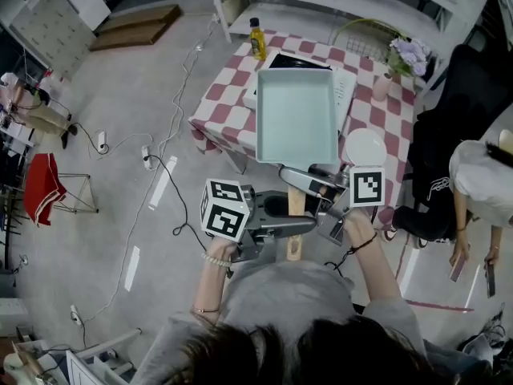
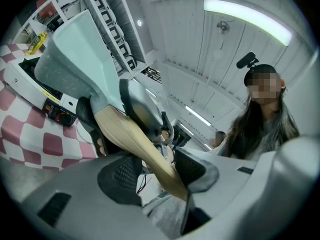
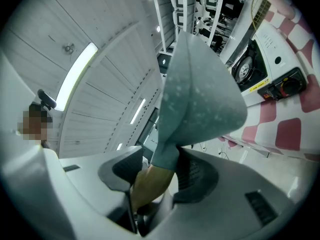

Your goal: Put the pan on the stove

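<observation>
Pan (image 1: 296, 115) held over the stove (image 1: 346, 87)
I've got left gripper (image 1: 276, 215) and right gripper (image 1: 313, 184) both clenched on its handle (image 1: 296, 204) — from opposite sides.

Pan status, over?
Left gripper and right gripper clamped on handle. Pan in air over stove, not down. Nothing seen in way.

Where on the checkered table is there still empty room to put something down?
The bare patch is the left strip of the checkered cloth, below the yellow bottle and left of the pan and stove. The right side is crowded: white plate, pink cup and flowers.
</observation>
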The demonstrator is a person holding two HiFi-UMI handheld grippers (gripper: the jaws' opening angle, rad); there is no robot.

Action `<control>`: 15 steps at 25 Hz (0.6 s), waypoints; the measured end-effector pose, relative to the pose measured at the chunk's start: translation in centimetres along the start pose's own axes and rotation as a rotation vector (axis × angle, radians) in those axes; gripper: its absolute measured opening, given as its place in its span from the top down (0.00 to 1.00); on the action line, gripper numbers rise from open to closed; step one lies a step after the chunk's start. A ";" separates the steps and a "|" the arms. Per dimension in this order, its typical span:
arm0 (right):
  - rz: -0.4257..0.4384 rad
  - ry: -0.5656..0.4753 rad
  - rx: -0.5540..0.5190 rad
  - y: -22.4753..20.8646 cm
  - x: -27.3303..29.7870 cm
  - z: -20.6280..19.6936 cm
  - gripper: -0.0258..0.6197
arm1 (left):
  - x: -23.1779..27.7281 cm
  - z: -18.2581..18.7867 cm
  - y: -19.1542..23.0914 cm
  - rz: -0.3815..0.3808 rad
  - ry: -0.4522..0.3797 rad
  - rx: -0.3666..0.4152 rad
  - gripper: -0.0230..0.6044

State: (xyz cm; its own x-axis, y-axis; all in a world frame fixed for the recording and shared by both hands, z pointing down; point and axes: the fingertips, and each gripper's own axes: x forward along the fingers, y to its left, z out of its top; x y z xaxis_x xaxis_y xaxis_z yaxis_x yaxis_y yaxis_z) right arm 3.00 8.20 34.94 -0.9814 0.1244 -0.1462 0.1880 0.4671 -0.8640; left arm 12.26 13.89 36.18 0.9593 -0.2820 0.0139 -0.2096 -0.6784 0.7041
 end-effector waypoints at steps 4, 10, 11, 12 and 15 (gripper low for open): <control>-0.017 -0.027 0.007 -1.7 1.6 1.6 0.64 | -1.5 1.3 1.8 -0.021 0.020 -0.009 0.63; -0.050 -0.079 0.021 -3.6 3.9 3.7 0.64 | -3.8 3.1 3.9 -0.061 0.058 -0.023 0.63; -0.056 -0.088 0.022 -4.0 4.2 4.0 0.64 | -4.2 3.3 4.3 -0.068 0.066 -0.024 0.63; -0.061 -0.097 0.024 -4.4 4.5 4.3 0.64 | -4.5 3.5 4.7 -0.075 0.073 -0.027 0.63; -0.076 -0.119 0.026 -5.4 5.4 5.1 0.64 | -5.5 4.1 5.8 -0.092 0.094 -0.034 0.63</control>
State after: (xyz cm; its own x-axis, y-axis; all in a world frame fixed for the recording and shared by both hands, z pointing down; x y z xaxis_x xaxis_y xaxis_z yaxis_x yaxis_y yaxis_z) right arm -3.53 1.84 36.36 -0.9908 -0.0158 -0.1347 0.1134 0.4486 -0.8865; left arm 4.99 8.71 37.25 0.9880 -0.1538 0.0134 -0.1149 -0.6748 0.7290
